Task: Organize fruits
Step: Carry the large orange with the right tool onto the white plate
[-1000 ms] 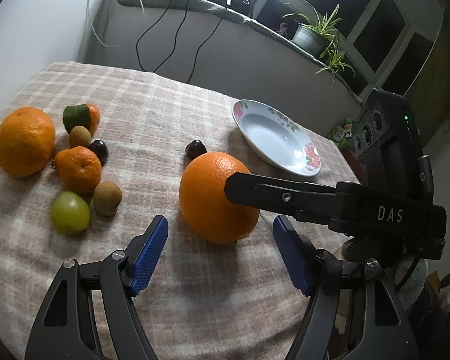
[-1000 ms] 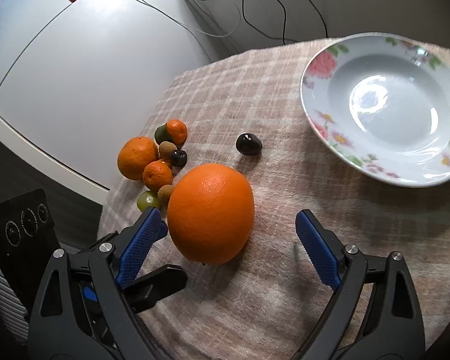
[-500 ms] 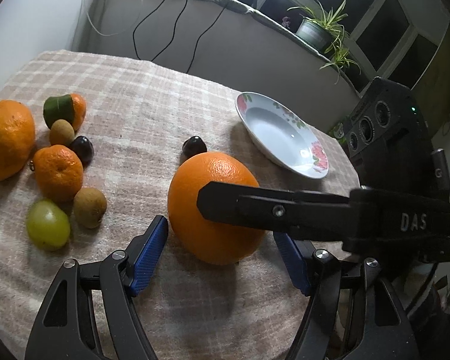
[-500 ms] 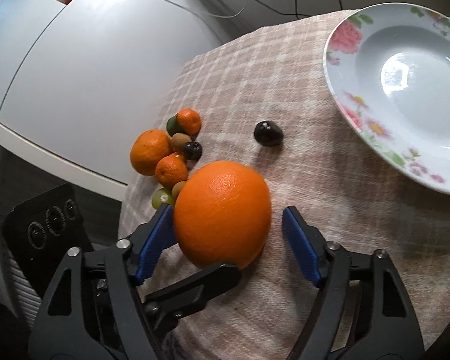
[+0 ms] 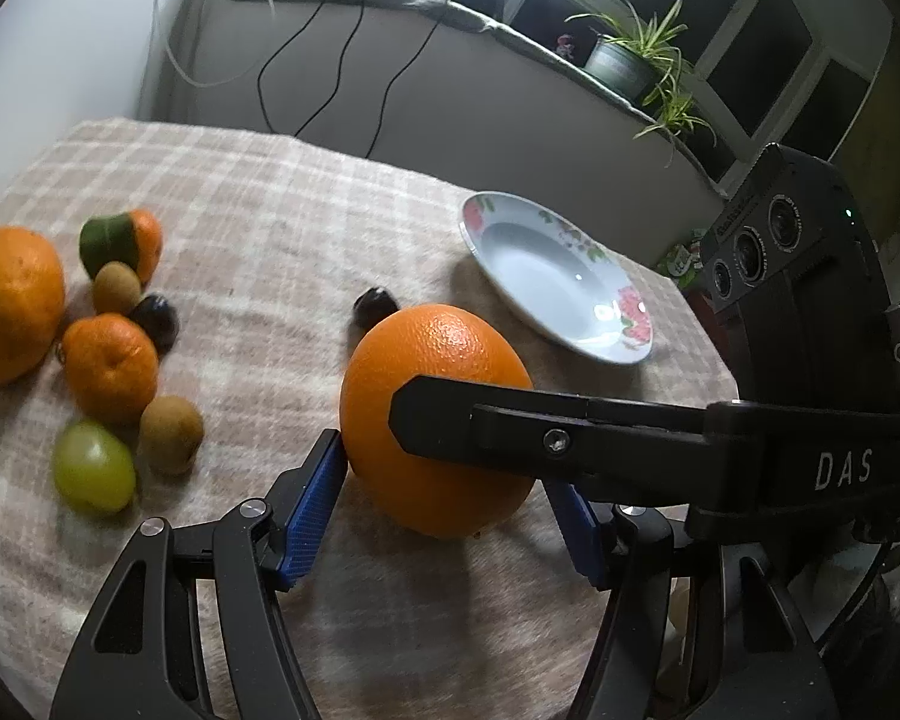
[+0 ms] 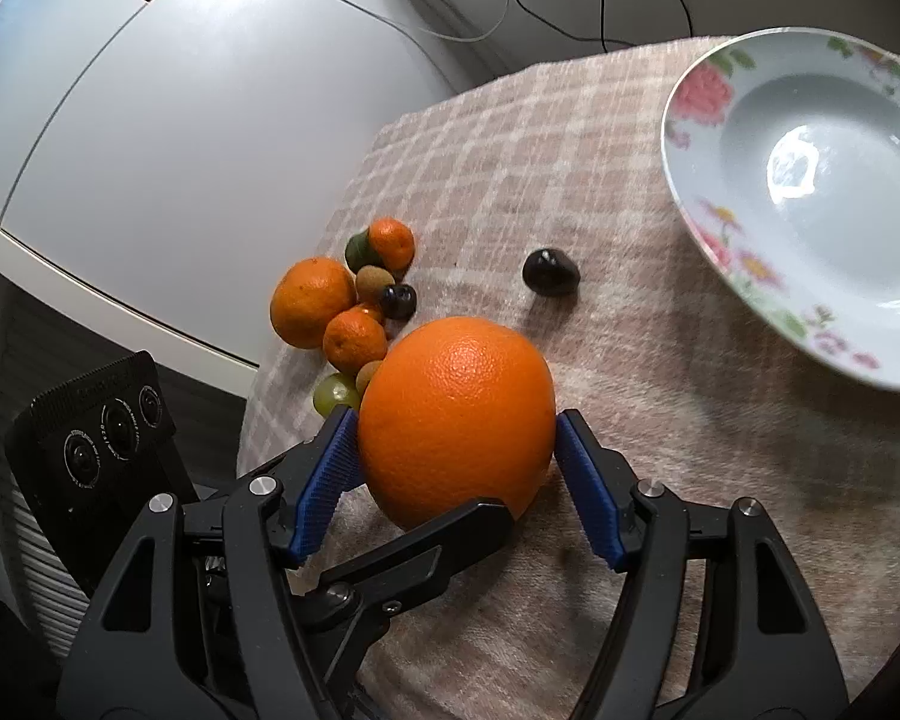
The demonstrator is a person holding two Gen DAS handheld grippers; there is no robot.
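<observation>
1. Orange, large [image 6: 456, 414]: on the checked cloth surface [image 6: 720, 450], mid-cloth, between both grippers' pads.
2. Right gripper [image 6: 456, 468]: blue pads touching the orange on both flanks, looks clamped on it.
3. Left gripper [image 5: 444, 510]: jaws apart around the same orange; near pad just touching, far pad hidden.
4. Plate [image 6: 684, 120] lies ahead-right of the right gripper, empty, near the far edge.
5. Judgement: right gripper is nearer the plate; lift, carry forward-right.

The right gripper [image 5: 426, 414] hides part of the big orange [image 5: 432, 372]. The plate [image 6: 810, 180] is cut off at the right edge. A grape [image 6: 330, 393] sits half hidden behind the orange.
</observation>
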